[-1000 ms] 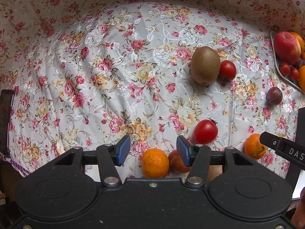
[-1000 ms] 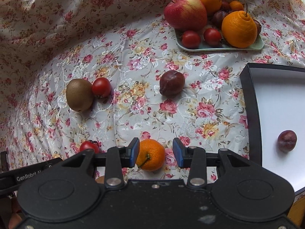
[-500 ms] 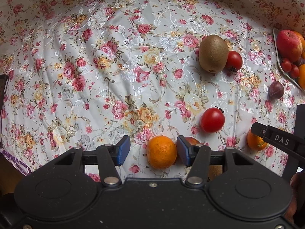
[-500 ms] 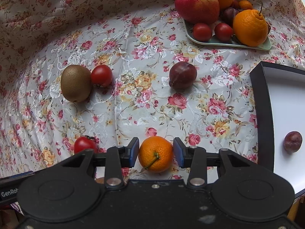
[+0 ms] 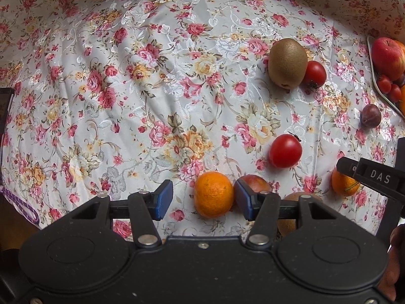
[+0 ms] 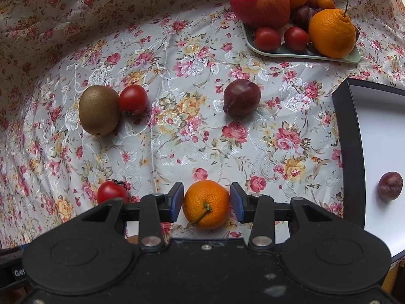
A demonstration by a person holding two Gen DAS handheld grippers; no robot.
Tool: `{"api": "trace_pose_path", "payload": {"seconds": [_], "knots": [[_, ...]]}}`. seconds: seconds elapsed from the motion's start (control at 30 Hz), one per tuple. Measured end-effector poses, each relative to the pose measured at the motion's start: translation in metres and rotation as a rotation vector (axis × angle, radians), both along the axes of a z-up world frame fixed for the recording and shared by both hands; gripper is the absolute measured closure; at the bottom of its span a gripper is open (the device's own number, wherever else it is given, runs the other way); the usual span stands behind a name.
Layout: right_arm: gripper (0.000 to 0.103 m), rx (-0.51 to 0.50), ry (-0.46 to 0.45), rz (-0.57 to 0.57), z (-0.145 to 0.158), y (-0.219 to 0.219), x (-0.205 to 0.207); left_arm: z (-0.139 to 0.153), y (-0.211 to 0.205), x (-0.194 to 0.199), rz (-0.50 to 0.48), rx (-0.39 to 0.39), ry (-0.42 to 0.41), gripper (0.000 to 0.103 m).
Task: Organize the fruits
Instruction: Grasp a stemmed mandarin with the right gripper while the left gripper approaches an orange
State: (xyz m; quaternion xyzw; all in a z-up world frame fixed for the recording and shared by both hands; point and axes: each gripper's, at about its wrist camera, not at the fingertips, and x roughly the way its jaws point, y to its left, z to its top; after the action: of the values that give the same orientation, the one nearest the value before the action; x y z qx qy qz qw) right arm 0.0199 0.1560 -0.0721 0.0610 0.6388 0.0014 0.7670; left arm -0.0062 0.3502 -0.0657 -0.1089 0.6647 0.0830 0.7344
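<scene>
On the floral cloth a mandarin (image 5: 214, 194) lies between the fingers of my open left gripper (image 5: 203, 200), close to the right pad and well clear of the left one. A second mandarin (image 6: 206, 204), stem toward me, sits between the blue pads of my right gripper (image 6: 206, 202). Those pads stand close beside it without squeezing. The right gripper (image 5: 372, 177) also shows at the right edge of the left wrist view. A kiwi (image 6: 98, 110), two tomatoes (image 6: 133, 99) (image 6: 111, 193) and a plum (image 6: 241, 97) lie loose.
A black-rimmed white tray (image 6: 348, 139) at the right holds one plum (image 6: 389, 185). A pale plate (image 6: 303, 53) at the back right carries an apple, oranges, tomatoes and plums. A reddish fruit (image 5: 254, 181) and a brown one (image 5: 291, 197) lie behind my left gripper's right finger.
In both views the mandarin has slid up from below the fingertips to lie between them. The right gripper's jaws stand a little wider than a second ago.
</scene>
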Motion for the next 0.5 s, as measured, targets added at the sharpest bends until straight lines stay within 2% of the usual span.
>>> {"api": "trace_pose_path", "payload": {"seconds": [0.2,0.5], "knots": [[0.059,-0.004,0.003,0.009,-0.001,0.002,0.0,-0.007,0.002,-0.002,0.033,-0.015,0.031,0.043],[0.058,-0.014,0.031,0.025,-0.01,0.006,0.0,-0.017,0.003,-0.002,0.021,-0.011,0.061,0.043]]}}
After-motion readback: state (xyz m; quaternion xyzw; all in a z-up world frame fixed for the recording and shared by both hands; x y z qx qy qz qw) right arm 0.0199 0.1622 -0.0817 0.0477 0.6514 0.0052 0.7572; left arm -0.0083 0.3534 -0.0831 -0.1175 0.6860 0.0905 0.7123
